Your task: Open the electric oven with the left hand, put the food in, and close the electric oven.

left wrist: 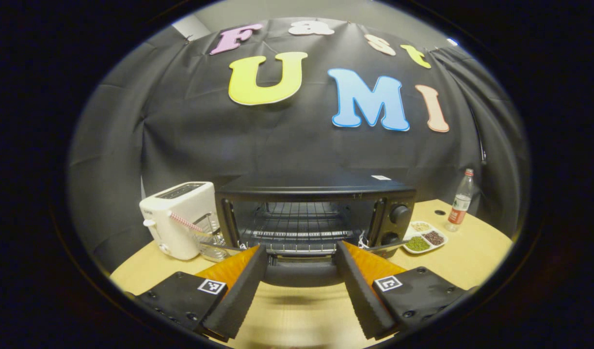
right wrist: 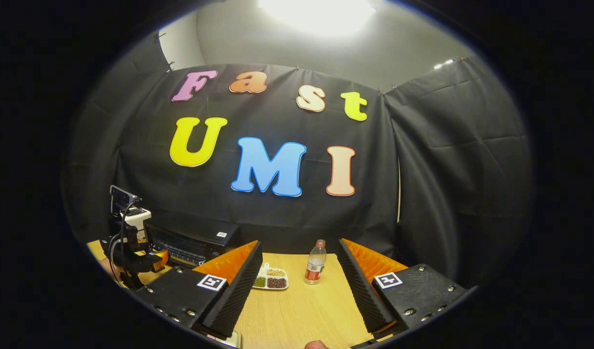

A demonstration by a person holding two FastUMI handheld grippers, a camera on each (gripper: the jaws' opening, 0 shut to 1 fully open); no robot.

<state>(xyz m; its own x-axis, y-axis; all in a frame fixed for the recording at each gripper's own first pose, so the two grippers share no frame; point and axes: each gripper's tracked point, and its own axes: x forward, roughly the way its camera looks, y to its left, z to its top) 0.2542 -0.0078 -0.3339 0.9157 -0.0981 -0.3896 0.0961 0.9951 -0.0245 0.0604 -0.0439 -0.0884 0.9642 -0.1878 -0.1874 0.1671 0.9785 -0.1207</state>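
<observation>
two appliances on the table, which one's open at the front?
The black electric oven: its door is down and the wire rack inside shows. The white toaster beside it has only top slots.

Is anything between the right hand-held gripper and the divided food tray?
Nothing visible: bare wooden tabletop lies between the open right hand-held gripper and the white divided food tray; the clear plastic bottle stands beside the tray.

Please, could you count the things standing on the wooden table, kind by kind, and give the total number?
Electric oven, door open: 1
White toaster: 1
Plastic bottle with red label: 1
Divided tray of beans and grains: 1
Clear container beside the toaster: 1
Total: 5
</observation>
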